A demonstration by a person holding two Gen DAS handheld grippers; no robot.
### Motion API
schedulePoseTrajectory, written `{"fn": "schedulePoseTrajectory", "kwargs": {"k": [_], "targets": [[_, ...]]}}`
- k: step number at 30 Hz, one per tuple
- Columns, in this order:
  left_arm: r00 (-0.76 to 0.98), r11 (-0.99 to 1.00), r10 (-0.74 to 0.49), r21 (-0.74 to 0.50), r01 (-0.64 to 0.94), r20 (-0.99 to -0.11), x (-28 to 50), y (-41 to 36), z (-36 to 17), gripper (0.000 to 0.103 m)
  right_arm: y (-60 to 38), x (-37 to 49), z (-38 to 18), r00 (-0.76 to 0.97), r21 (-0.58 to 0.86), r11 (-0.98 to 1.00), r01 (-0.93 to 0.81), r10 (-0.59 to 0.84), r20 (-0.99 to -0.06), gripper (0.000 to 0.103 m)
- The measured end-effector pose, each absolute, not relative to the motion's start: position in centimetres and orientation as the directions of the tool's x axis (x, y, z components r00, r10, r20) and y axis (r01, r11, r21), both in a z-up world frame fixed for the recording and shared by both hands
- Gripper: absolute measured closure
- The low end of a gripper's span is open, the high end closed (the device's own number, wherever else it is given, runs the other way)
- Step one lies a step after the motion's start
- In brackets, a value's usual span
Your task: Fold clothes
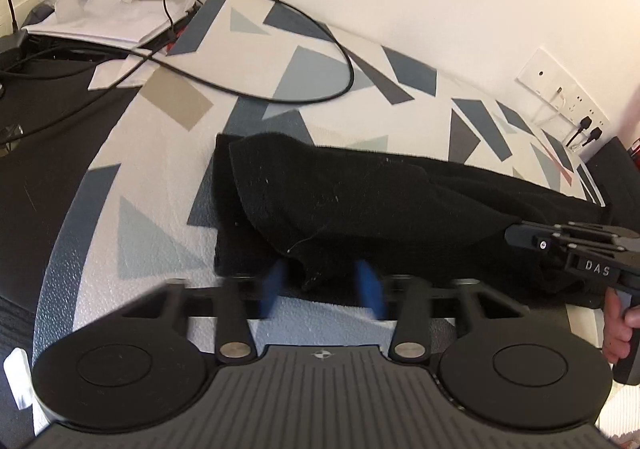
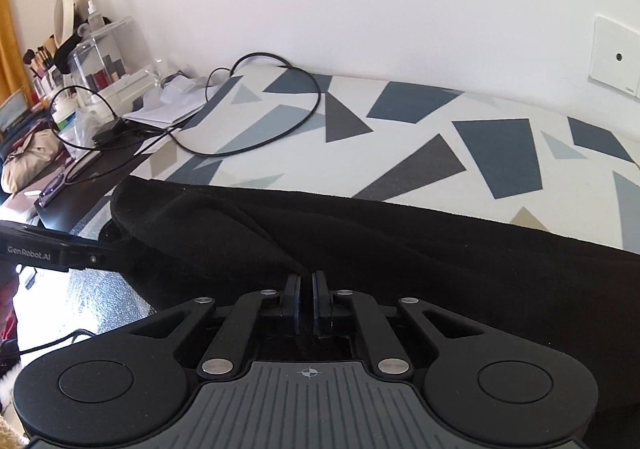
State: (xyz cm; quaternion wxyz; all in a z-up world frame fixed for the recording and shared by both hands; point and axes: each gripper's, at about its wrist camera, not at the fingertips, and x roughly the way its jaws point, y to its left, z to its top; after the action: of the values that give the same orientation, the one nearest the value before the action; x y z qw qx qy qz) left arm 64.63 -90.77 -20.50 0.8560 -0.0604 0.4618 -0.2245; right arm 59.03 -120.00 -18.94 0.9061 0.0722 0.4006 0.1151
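A black garment [image 1: 400,201] [image 2: 440,257] lies in a long folded band across a white mat with grey and blue shapes [image 1: 160,169] [image 2: 400,129]. In the left wrist view my left gripper [image 1: 323,287] is at the garment's near edge. Its blurred blue fingers [image 1: 276,285] stand apart, with a flap of the cloth between them. In the right wrist view my right gripper [image 2: 307,287] is shut on a fold of the garment's near edge, with only a narrow slit between the pads. Each gripper also appears in the other's view: the right gripper [image 1: 520,237] at the garment's right end, the left gripper [image 2: 100,255] at its left end.
A black cable [image 1: 340,61] [image 2: 312,105] loops over the far left of the mat. Papers, boxes and bottles [image 2: 80,61] crowd the dark desk to the left. A wall socket panel [image 1: 560,89] sits on the white wall behind. A hand [image 1: 624,325] grips the right gripper's handle.
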Motion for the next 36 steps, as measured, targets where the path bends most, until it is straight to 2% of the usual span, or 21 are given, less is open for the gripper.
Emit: {"fn": "schedulePoseTrajectory", "kwargs": {"k": [2, 13, 15, 16, 17, 19, 21, 25, 27, 30, 32, 36], "targets": [[0.502, 0.898, -0.430, -0.299, 0.323, -0.750, 64.7, -90.5, -20.1, 0.099, -120.0, 59.1, -19.1, 0.652, 0.230, 0.963, -0.139, 0.264, -0.711, 0.098], [0.599, 0.875, -0.469, -0.247, 0.418, -0.649, 64.4, -87.9, -14.2, 0.101, -120.5, 59.6, -17.9, 0.647, 0.354, 0.928, -0.117, 0.342, -0.681, 0.097], [0.587, 0.880, -0.453, -0.228, 0.418, -0.671, 64.2, -86.9, -14.3, 0.101, -119.7, 59.6, -17.8, 0.601, 0.338, 0.925, -0.174, 0.372, -0.708, 0.089], [0.575, 0.885, -0.440, -0.224, 0.408, -0.689, 64.2, -86.3, -14.7, 0.101, -119.0, 59.5, -17.8, 0.568, 0.316, 0.925, -0.212, 0.380, -0.730, 0.072], [0.563, 0.895, -0.420, -0.222, 0.387, -0.712, 64.1, -85.8, -15.7, 0.101, -118.3, 59.3, -17.8, 0.544, 0.274, 0.927, -0.258, 0.373, -0.751, 0.061], [0.537, 0.913, -0.381, -0.216, 0.346, -0.753, 64.0, -84.7, -17.6, 0.101, -116.9, 58.7, -17.7, 0.519, 0.179, 0.922, -0.343, 0.345, -0.782, 0.060], [0.527, 0.929, -0.347, -0.206, 0.308, -0.776, 64.1, -84.1, -19.1, 0.101, -117.1, 59.1, -17.2, 0.533, 0.170, 0.926, -0.336, 0.336, -0.777, 0.059], [0.538, 0.936, -0.353, -0.282, 0.212, -0.765, 64.2, -83.0, -19.3, 0.101, -117.8, 60.2, -16.0, 0.563, 0.172, 0.937, -0.304, 0.323, -0.761, 0.058], [0.522, 0.924, -0.381, -0.341, 0.175, -0.763, 64.3, -82.8, -18.9, 0.096, -118.4, 61.4, -15.4, 0.591, 0.173, 0.944, -0.282, 0.313, -0.744, 0.057], [0.480, 0.877, -0.452, -0.472, 0.087, -0.752, 64.2, -82.2, -19.0, 0.081, -119.1, 63.7, -15.3, 0.638, 0.128, 0.960, -0.249, 0.262, -0.724, 0.057], [0.440, 0.807, -0.526, -0.591, -0.012, -0.727, 63.9, -81.5, -19.8, 0.063, -119.1, 65.1, -16.3, 0.630, 0.069, 0.967, -0.246, 0.213, -0.747, 0.057], [0.428, 0.645, -0.601, -0.726, -0.239, -0.675, 63.4, -81.0, -23.0, 0.059, -118.8, 66.8, -18.6, 0.583, -0.002, 0.961, -0.278, 0.167, -0.795, 0.058]]}}
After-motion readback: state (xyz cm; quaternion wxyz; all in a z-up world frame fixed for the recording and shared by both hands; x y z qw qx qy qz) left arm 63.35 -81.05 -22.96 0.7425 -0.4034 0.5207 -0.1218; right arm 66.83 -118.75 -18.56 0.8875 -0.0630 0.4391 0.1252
